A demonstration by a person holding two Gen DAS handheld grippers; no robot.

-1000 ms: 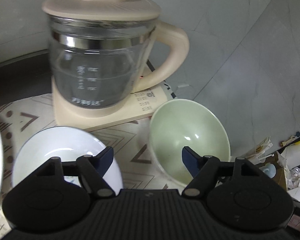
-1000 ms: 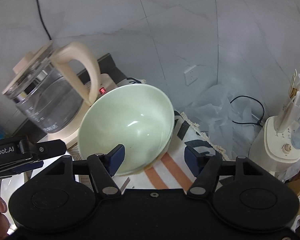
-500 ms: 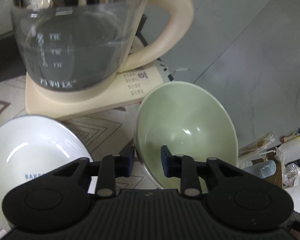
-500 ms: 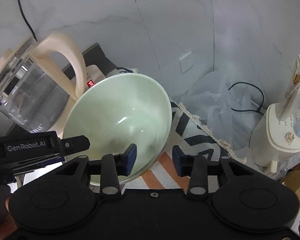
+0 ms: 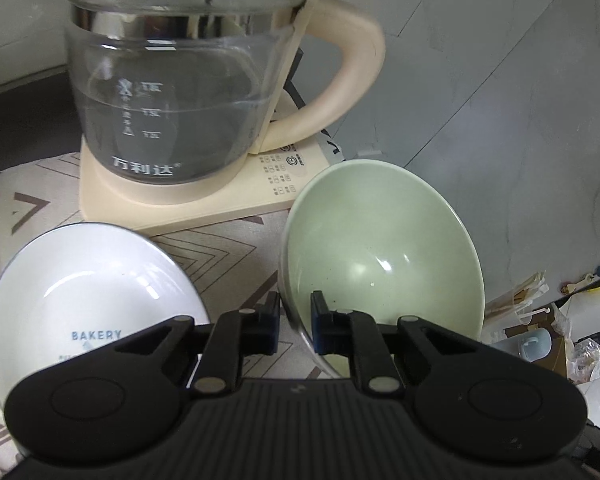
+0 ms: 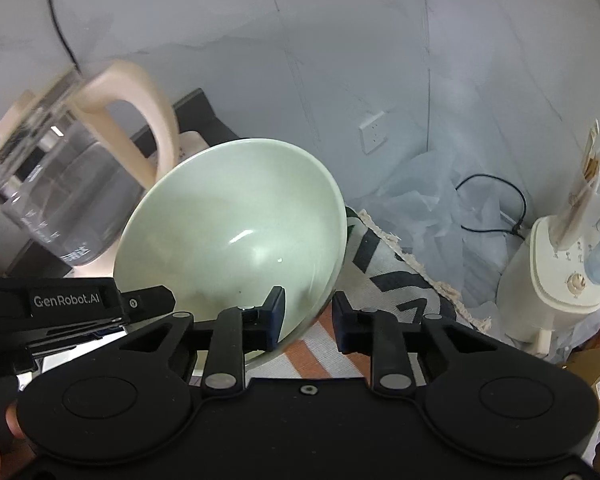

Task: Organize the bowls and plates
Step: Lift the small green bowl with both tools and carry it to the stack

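A pale green bowl (image 5: 384, 256) sits tilted on the patterned cloth (image 5: 220, 248), in front of the kettle. My left gripper (image 5: 295, 322) is shut on its near left rim. In the right wrist view the same green bowl (image 6: 236, 240) fills the middle, and my right gripper (image 6: 309, 316) is shut on its right rim, one finger inside and one outside. A white bowl marked BAKERY (image 5: 88, 300) stands on the cloth left of the green bowl, free of both grippers.
A glass kettle with a cream handle (image 5: 188, 92) stands on its cream base (image 5: 204, 200) just behind the bowls. A cream appliance (image 6: 560, 280), a black cable (image 6: 496, 204) and crumpled plastic (image 6: 416, 192) lie to the right by the wall.
Both grippers went from wide open to closed on opposite rims of the green bowl. The left gripper slid right from between the two bowls onto the green bowl's rim.
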